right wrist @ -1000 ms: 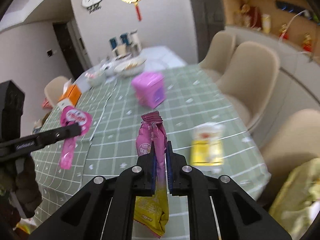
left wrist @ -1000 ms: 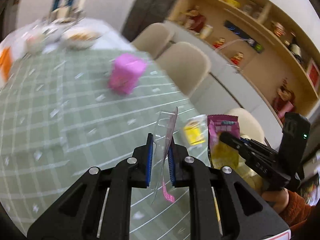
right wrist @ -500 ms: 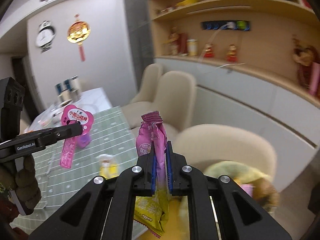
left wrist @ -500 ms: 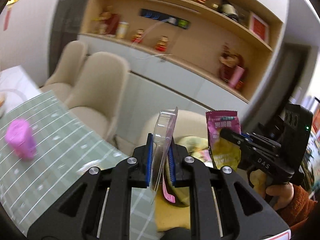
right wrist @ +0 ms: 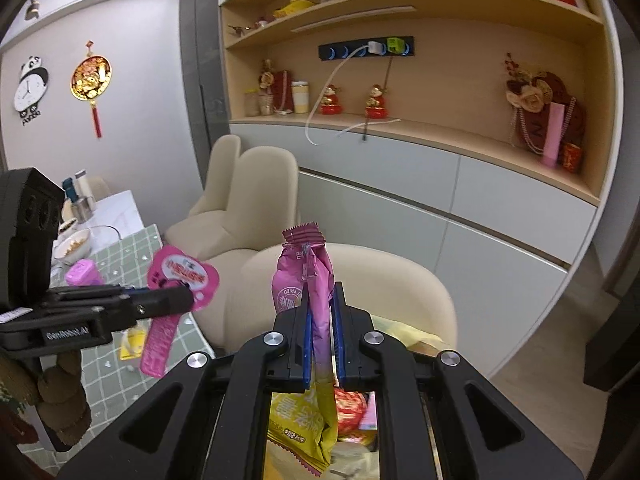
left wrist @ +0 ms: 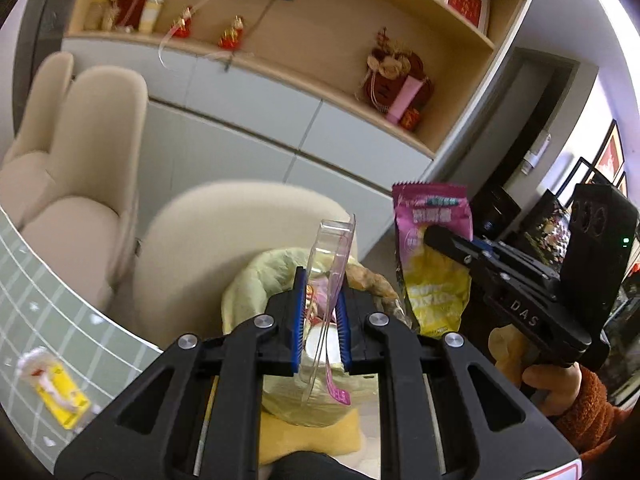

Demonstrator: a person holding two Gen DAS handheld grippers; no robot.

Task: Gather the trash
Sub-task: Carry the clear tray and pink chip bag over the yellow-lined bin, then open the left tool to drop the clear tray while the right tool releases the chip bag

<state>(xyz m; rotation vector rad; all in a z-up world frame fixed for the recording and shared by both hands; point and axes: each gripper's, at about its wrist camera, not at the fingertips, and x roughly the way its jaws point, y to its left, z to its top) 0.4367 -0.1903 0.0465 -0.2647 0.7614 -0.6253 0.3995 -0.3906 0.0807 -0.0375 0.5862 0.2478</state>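
The left claw [left wrist: 322, 316] is clenched on a clear plastic blister pack [left wrist: 332, 252] with a pink card hanging from it, held directly over the mouth of a yellow-green trash bag [left wrist: 256, 280] that sits by the cream chair [left wrist: 208, 240]. The right claw [right wrist: 322, 344] grips a pink and yellow snack wrapper [right wrist: 304, 276] by its middle, beside and a little right of the bag.

The risks, as I judge them: the blister pack is light and stiff, so if let go while tilted it could catch the bag's floppy rim and slide to the floor. The wrapper hangs long below the pads, and its tail might snag the rim or drape outside if the claw opens off-centre. The two claws are near each other and could knock together over the small opening.

The left wrist view shows the bag's rim and the trash already inside, plus a yellow packet [left wrist: 60, 392] remaining on the green checked surface [left wrist: 32, 280]. The right wrist view mostly hides the bag behind the claw, but it shows the pink card's printed face [right wrist: 184, 276] and the far end of the surface with bowls and a pink box [right wrist: 82, 274]
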